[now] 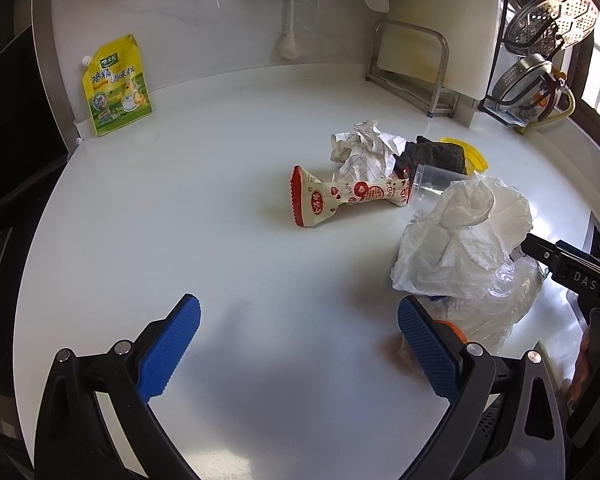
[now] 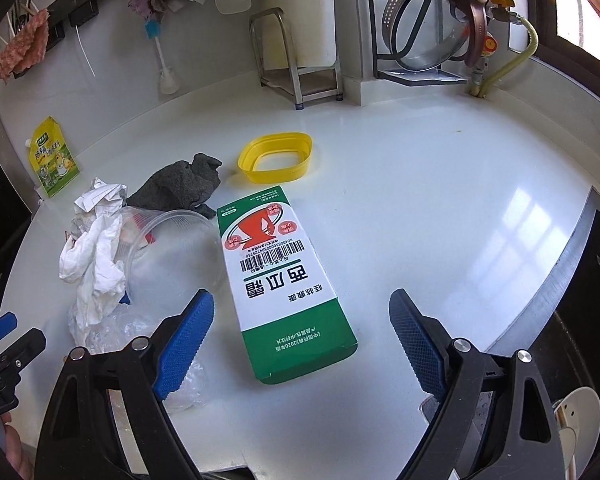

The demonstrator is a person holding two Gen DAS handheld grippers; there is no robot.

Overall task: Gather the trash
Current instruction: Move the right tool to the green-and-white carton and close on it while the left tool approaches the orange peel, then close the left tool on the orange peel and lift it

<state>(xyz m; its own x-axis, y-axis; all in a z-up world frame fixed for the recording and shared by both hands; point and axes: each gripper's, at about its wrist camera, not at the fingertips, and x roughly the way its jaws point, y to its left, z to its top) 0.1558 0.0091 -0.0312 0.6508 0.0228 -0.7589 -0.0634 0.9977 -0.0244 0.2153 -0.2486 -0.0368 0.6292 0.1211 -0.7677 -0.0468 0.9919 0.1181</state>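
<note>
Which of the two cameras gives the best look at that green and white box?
The right wrist view: the green and white carton lies flat on the countertop between the open right gripper. The left wrist view does not show it.

box [image 2: 283, 280]: 1 | cup [image 2: 172, 256]: 1 | wrapper [image 1: 340, 198]: 1 | crumpled papers [image 1: 364, 148]: perhaps 2

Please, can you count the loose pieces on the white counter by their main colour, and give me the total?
White: 2, crumpled tissue, crumpled checked paper
Clear: 2, plastic cup, plastic bag
Grey: 1, cloth
Yellow: 1, ring lid
Green and white: 1, carton box
Red and white: 1, wrapper
Total: 8
</note>
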